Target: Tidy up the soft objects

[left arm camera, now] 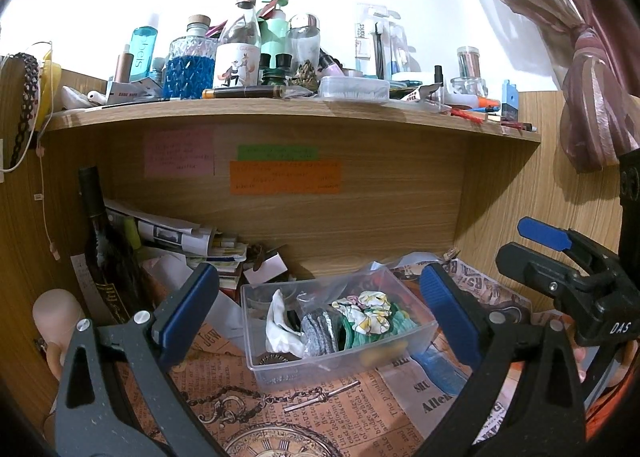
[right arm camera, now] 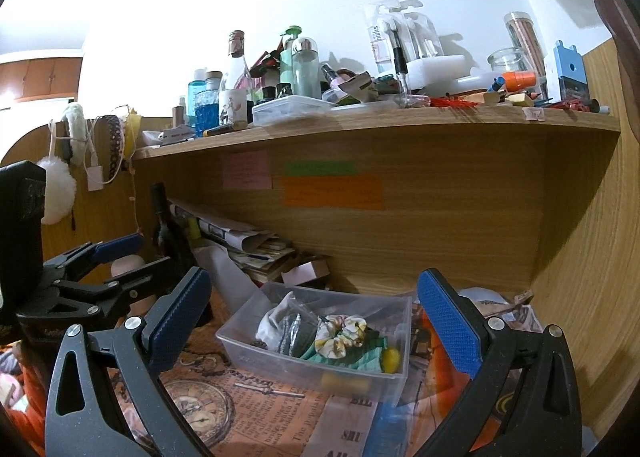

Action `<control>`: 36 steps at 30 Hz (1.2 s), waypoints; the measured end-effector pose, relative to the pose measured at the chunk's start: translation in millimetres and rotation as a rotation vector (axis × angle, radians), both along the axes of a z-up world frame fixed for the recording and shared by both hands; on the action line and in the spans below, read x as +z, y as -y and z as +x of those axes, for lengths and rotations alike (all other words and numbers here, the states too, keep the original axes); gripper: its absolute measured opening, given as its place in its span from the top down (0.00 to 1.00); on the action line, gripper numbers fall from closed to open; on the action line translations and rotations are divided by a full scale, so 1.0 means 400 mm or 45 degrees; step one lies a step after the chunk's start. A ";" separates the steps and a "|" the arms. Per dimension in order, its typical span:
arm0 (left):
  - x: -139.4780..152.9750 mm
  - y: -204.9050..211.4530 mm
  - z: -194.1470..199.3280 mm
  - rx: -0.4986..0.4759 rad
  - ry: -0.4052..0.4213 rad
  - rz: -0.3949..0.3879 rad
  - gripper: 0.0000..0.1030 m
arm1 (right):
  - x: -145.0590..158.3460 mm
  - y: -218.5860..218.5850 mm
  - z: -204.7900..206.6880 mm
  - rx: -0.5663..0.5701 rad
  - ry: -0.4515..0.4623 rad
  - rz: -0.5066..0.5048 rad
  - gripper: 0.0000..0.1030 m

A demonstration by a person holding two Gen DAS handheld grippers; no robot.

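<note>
A clear plastic bin (left arm camera: 280, 367) (right arm camera: 360, 377) sits on the printed desk paper and holds soft scrunchies: white (left arm camera: 280, 325), grey (left arm camera: 318, 331) (right arm camera: 294, 331), floral white-yellow (left arm camera: 370, 307) (right arm camera: 340, 331) and green (left arm camera: 396, 323) (right arm camera: 360, 359). My left gripper (left arm camera: 320, 321) is open and empty, its blue pads apart on either side of the bin. My right gripper (right arm camera: 316, 329) is open and empty, also framing the bin. Each gripper shows at the edge of the other's view, the right one (left arm camera: 560, 257) and the left one (right arm camera: 100, 269).
A dark wine bottle (left arm camera: 104, 257) (right arm camera: 168, 233) and stacked papers (left arm camera: 188, 241) stand at the back left. A wooden shelf (left arm camera: 280, 113) (right arm camera: 360, 125) overhead is crowded with bottles and pens. A white pom-pom (right arm camera: 56, 193) hangs left; a curtain (left arm camera: 580, 57) hangs right.
</note>
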State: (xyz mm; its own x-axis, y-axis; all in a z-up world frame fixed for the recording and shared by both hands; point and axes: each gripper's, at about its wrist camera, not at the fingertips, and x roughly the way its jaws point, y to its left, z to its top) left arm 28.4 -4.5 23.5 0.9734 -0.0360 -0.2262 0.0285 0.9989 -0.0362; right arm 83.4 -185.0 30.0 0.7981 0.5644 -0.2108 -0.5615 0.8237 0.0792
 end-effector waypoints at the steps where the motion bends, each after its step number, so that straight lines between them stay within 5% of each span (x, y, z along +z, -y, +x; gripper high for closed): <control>1: 0.000 0.000 0.000 0.000 0.000 0.001 0.01 | 0.000 0.000 0.000 0.000 0.001 0.000 0.00; 36: 0.000 0.011 0.010 -0.025 -0.016 -0.005 0.00 | -0.004 0.000 0.002 -0.004 -0.009 0.004 0.00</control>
State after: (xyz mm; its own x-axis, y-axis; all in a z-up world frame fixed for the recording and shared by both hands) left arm 32.6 -8.9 23.4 0.9696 -0.0558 -0.2383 0.0476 0.9981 -0.0403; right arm 84.3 -185.1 28.2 0.7986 0.5622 -0.2147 -0.5580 0.8254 0.0857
